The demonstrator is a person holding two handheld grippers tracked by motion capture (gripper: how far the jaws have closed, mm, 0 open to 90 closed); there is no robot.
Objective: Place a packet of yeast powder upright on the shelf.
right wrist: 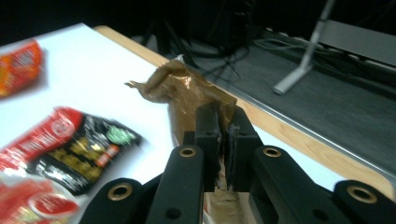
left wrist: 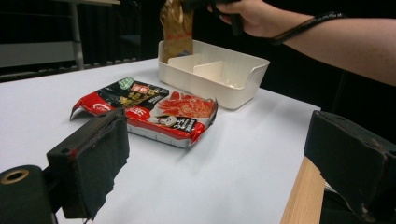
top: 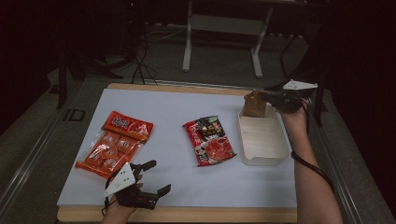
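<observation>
The right gripper [top: 267,97] pinches the brown packet [top: 254,104], which hangs straight down over the far end of the white box [top: 263,138].

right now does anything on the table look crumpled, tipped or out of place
Only the brown packet: the right gripper pinches its crumpled top, and it hangs upright over the far end of the white tray, not lying flat. The red and black packet and the orange packet lie flat.
</observation>
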